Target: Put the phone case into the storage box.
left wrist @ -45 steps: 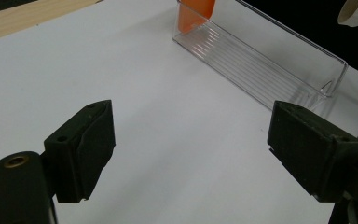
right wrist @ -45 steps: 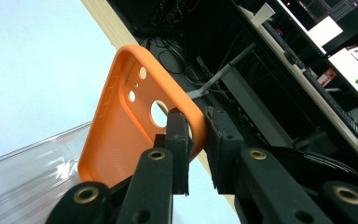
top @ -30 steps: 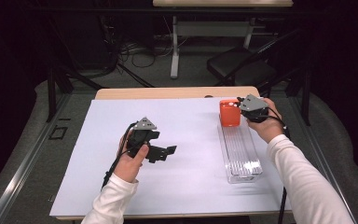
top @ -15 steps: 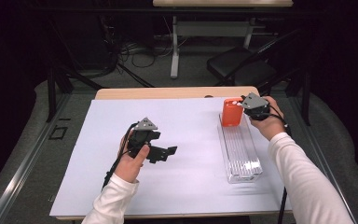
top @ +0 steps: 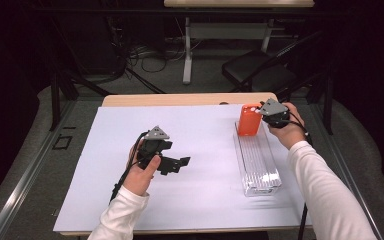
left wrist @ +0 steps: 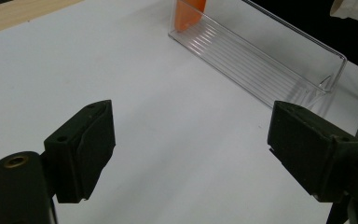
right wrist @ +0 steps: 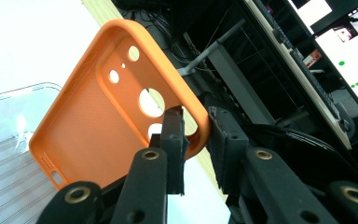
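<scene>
Table: we see a white sheet (top: 195, 200) covering most of the tabletop, with a strip of bare wood along the far edge.
Clear tray: a long transparent ribbed tray (top: 260, 165) lies on the right side of the sheet, running near to far.
Orange phone case: it (right wrist: 121, 107) stands upright at the far end of the tray, its bottom edge in or at the tray floor, its open inner side facing our right gripper.
Right gripper: our right gripper (right wrist: 196, 140) sits at the far right, just beside the case's upper corner. Its jaws straddle the case's side rim, one pad inside by the camera cut-out and one outside; they have just been opening a little, and a gap shows between the outer pad and the rim, so we judge the pinch is being let go.
Left gripper: our left gripper (left wrist: 191, 154) hangs low over the bare sheet at the left, well apart from the tray, jaws spread wide with nothing between them.
Risk: as the jaws loosen, the thin upright case may tip over in the tray or topple out over its low wall, since nothing else props it. Pulling away while a pad catches the rim or cut-out could drag the case out again.
</scene>
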Motion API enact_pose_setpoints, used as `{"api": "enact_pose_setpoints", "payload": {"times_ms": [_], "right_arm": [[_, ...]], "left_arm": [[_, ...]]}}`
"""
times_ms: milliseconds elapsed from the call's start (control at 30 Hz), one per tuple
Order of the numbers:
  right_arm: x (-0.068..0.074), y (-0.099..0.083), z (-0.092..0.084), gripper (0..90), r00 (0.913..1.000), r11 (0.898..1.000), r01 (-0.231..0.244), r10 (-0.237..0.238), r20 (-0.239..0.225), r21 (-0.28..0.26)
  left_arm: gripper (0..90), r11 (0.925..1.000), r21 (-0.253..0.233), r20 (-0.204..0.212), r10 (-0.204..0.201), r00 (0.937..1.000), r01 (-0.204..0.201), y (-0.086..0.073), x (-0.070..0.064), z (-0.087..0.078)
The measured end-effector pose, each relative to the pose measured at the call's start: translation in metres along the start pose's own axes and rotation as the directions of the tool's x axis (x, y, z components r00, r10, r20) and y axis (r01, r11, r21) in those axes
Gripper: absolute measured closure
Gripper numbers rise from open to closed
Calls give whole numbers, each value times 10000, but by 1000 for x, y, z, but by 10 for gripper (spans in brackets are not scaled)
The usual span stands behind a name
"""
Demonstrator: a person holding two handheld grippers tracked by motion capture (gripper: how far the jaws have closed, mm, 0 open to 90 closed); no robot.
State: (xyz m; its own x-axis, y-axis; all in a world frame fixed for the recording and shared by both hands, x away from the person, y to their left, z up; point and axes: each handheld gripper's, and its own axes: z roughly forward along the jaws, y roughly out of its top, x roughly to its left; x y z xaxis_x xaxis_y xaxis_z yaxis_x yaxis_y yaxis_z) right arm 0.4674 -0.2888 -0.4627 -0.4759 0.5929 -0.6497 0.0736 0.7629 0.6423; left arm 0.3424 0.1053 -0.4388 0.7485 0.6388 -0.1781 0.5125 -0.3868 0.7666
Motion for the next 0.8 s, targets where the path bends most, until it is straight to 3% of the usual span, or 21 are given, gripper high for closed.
{"api": "enact_pose_setpoints", "payload": {"times_ms": [433,800], "right_arm": [[1,1,1,716,10000,9999,-15,15,53,107],[1,1,0,610,9998,9997,-83,78,197,241]], "left_arm": [[152,10000,18,18,-22,10000,22,0,0,0],[152,10000,19,-3,-27,10000,27,-1,1,0]]}}
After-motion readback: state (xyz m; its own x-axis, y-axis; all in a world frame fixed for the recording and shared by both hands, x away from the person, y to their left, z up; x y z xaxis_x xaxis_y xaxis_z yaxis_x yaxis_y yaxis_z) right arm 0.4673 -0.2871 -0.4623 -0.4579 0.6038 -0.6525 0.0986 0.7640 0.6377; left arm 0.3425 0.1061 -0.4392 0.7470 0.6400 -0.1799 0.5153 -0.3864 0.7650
